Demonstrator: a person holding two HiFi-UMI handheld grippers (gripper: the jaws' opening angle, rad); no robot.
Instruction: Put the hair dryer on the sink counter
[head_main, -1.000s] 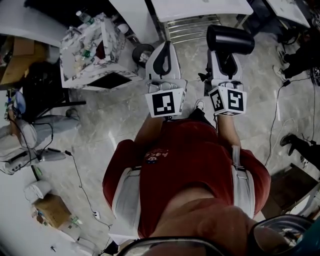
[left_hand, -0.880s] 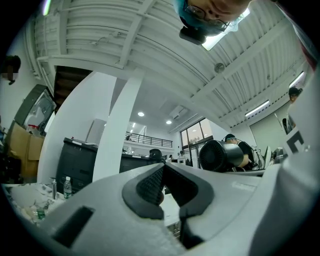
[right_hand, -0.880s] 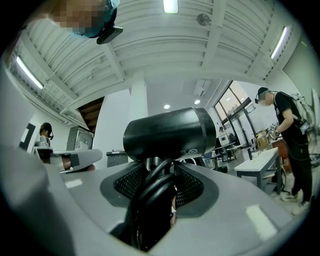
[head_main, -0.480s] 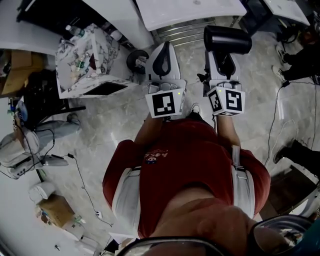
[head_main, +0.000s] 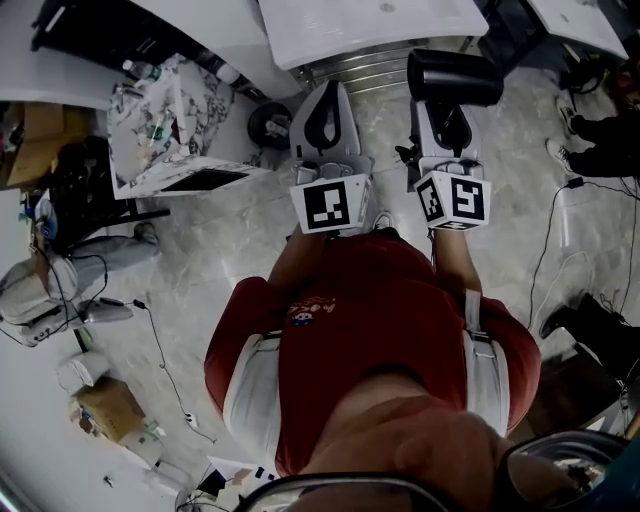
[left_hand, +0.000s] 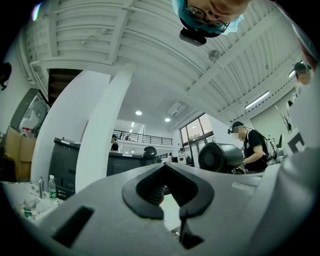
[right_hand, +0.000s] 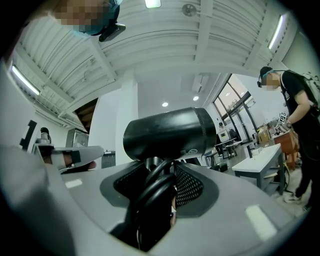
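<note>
Gripping a glossy black plastic hair dryer (right_hand: 170, 132) by its cord-wrapped handle, my right gripper (right_hand: 159, 169) stands half-closed, with the barrel just above its jaws and the small markings there unreadable. My left gripper (left_hand: 164, 164) is closed and empty.

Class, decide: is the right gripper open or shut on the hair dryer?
Shut: the right gripper grips the hair dryer by its handle.

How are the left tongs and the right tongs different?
The right tongs grip a black hair dryer by its handle; the left tongs hold nothing. The right tongs stand partly apart around that handle; the left tongs are closed, tips together. Both are grey, carry a black-and-white marker cube and point forward side by side.
</note>
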